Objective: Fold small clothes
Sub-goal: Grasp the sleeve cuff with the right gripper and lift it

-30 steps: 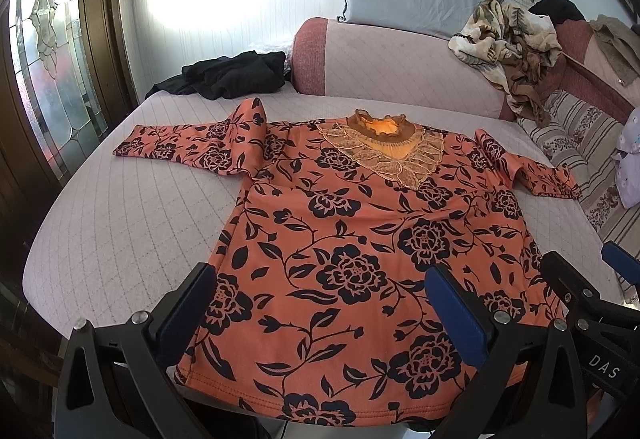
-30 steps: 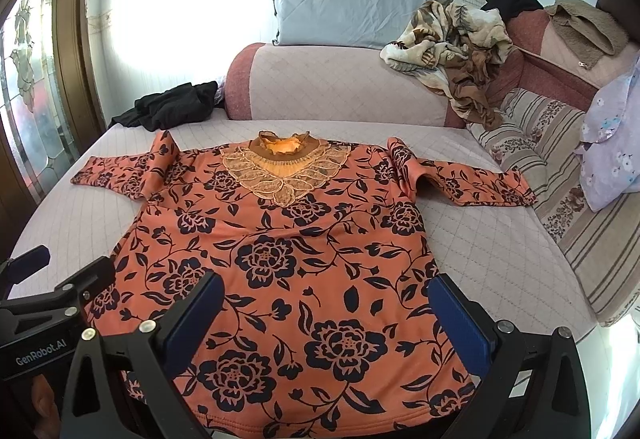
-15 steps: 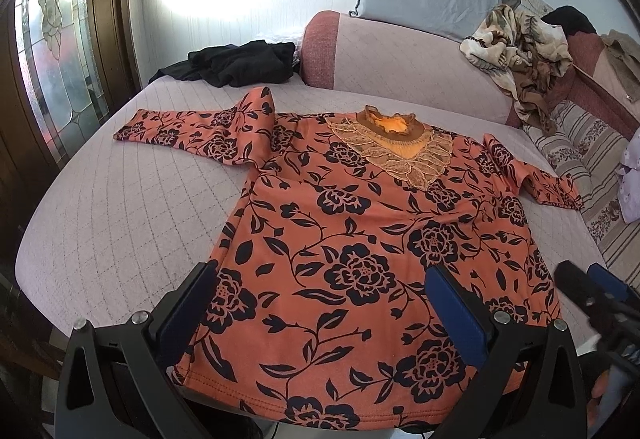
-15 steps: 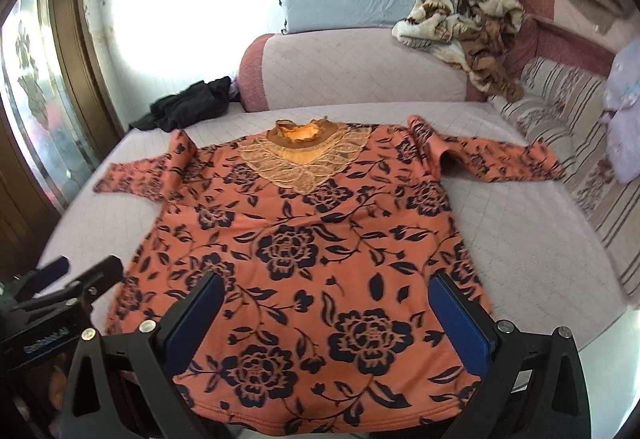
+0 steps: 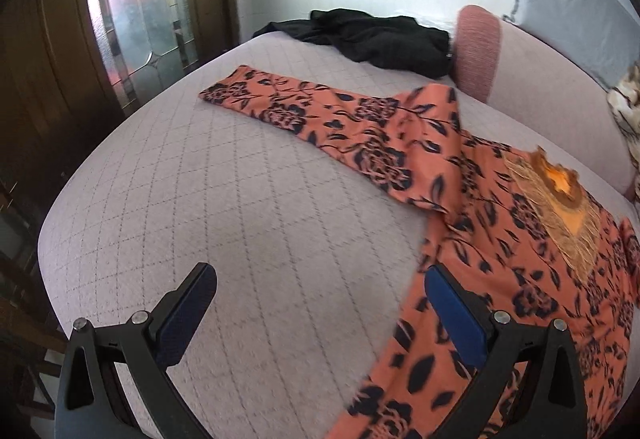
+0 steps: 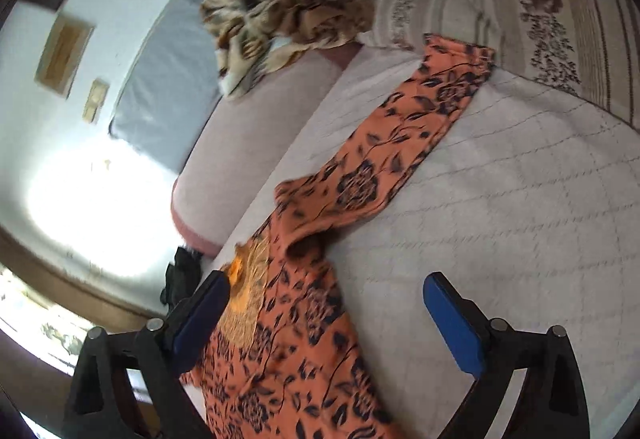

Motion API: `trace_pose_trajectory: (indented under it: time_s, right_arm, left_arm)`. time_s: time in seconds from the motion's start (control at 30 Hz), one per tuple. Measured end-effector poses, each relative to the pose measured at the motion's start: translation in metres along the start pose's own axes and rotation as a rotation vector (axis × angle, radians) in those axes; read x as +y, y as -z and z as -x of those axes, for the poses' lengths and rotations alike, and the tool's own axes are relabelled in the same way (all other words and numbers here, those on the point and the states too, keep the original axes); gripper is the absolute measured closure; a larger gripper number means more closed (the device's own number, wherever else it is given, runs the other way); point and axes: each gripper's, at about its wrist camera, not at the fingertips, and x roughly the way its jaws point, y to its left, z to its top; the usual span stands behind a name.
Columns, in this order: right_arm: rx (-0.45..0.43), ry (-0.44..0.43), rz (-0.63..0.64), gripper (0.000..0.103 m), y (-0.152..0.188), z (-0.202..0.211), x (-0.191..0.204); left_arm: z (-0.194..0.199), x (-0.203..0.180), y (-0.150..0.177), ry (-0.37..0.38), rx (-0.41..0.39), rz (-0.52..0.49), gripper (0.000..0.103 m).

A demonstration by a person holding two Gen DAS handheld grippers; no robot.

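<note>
A room in a home is being shown, the kind used for sitting or sleeping. A wide soft couch (image 5: 248, 199) is being covered by a pale quilted cloth. A grey pillow (image 5: 576, 11) is being leaned against the white wall. Clothes are being left lying about: a black pile (image 5: 380, 35), a brown patterned heap (image 6: 272, 7). A striped blanket (image 6: 560, 19) is being spread at one side. A wooden door with patterned glass (image 5: 132, 11) is being lit from behind.
</note>
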Motion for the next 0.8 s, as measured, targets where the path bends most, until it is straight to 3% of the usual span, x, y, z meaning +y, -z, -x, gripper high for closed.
trace_pose_trajectory:
  time_s: [0.23,0.43,0.6,0.63,0.7,0.73,0.8]
  right_arm:
    - [-0.097,0.244,-0.074,0.039,-0.112,-0.047,-0.064]
    - [-0.103,0.413,-0.068,0.039,-0.153,-0.096,-0.083]
    - [-0.140,0.492,-0.061,0.039,-0.172,-0.113,-0.086]
    - [-0.133,0.513,-0.054,0.044,-0.176,-0.117,-0.085]
    - [-0.105,0.592,-0.008,0.072,-0.182,-0.124,-0.080]
    - [-0.090,0.596,0.014,0.098,-0.186,-0.125,-0.077]
    - [-0.096,0.618,0.093,0.097,-0.192,-0.123,-0.058]
  left_arm:
    - [-0.043,0.030,-0.008,-0.082,-0.007,0.131,0.000]
    - [-0.053,0.023,-0.009,-0.094,-0.006,0.117,0.000]
    - [-0.058,0.016,-0.007,-0.061,0.023,0.092,0.000]
    - [-0.059,0.015,-0.007,-0.054,0.031,0.089,0.000]
    - [-0.063,0.014,-0.006,-0.038,0.052,0.090,0.000]
    - [-0.063,0.015,-0.006,-0.034,0.056,0.095,0.000]
    - [-0.064,0.016,-0.007,-0.030,0.055,0.106,0.000]
